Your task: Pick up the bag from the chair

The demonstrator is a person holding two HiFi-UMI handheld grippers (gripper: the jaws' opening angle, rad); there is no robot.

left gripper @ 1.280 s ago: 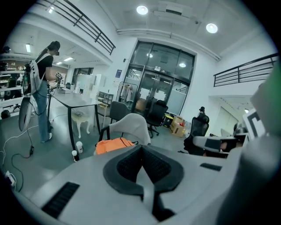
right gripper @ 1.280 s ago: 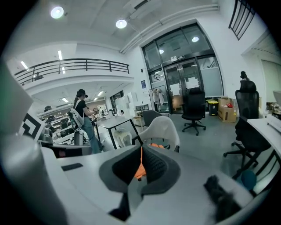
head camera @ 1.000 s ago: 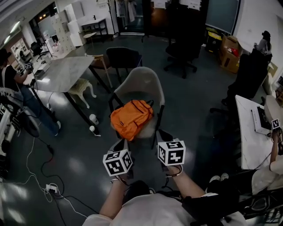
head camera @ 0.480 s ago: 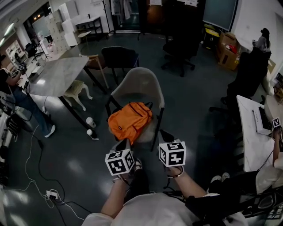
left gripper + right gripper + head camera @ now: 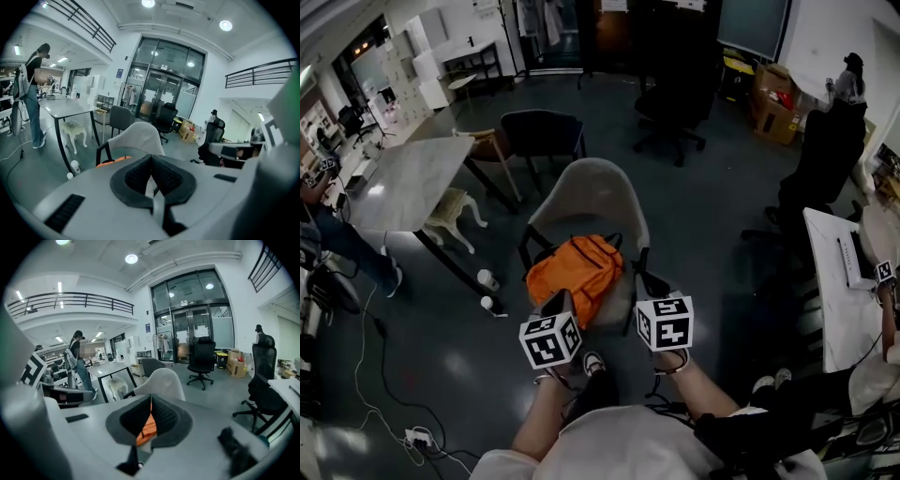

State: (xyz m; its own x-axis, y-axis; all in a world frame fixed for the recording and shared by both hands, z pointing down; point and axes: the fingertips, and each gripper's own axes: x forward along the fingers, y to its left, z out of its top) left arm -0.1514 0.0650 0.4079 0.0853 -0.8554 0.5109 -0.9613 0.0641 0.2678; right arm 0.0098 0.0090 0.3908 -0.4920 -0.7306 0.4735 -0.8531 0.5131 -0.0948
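An orange bag (image 5: pixel 574 270) lies on the seat of a pale grey shell chair (image 5: pixel 592 197) straight ahead in the head view. My left gripper (image 5: pixel 557 304) hovers at the bag's near left edge, and my right gripper (image 5: pixel 641 282) hovers by the chair's right front corner. Neither touches the bag. In the left gripper view the left gripper (image 5: pixel 151 160) has its jaw tips together, with the chair (image 5: pixel 140 135) and a sliver of the bag (image 5: pixel 115 160) beyond. The right gripper (image 5: pixel 151 400) also has its tips together, the bag (image 5: pixel 149 428) showing below them in front of the chair (image 5: pixel 162 380).
A marble-topped table (image 5: pixel 401 171) with a small white stool (image 5: pixel 450 206) stands left of the chair, with two cups (image 5: pixel 487 279) on the floor. A dark chair (image 5: pixel 542 133) and an office chair (image 5: pixel 675 101) stand behind. A white desk (image 5: pixel 842 291) is at the right, cables (image 5: pixel 384 375) at the left.
The chair and bag have drawn closer to both grippers as the view moved forward. Both grippers keep their pose, jaws unchanged.
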